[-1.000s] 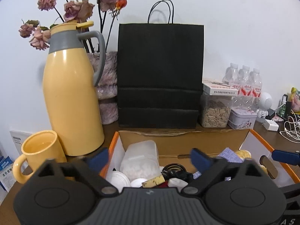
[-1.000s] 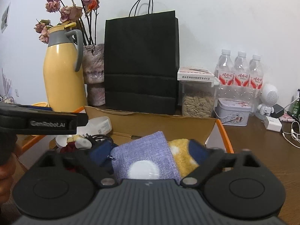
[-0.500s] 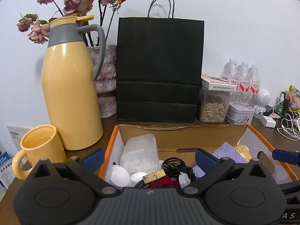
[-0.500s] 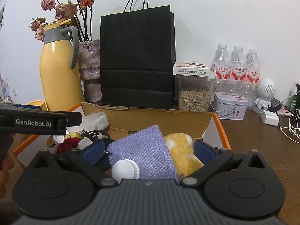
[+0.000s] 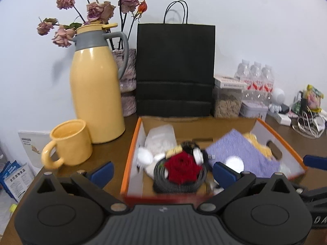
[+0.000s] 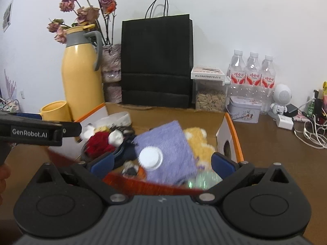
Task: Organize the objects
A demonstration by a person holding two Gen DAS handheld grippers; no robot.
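An orange-rimmed cardboard box sits on the brown table, full of clutter. Inside lie a red rose on a black coil, a purple cloth pouch with a white round lid on it, a yellow plush and a clear plastic tub. My left gripper is open, hovering over the box's near edge above the rose. My right gripper is open too, above the pouch. The left gripper's body shows at the left of the right wrist view.
Behind the box stand a yellow thermos, a yellow mug, a vase of dried roses and a black paper bag. To the right are a seed jar, water bottles, a tin and cables.
Both grippers have pulled back and risen, so the views now look down into the box and its near edge shows. Both stay open with nothing held.
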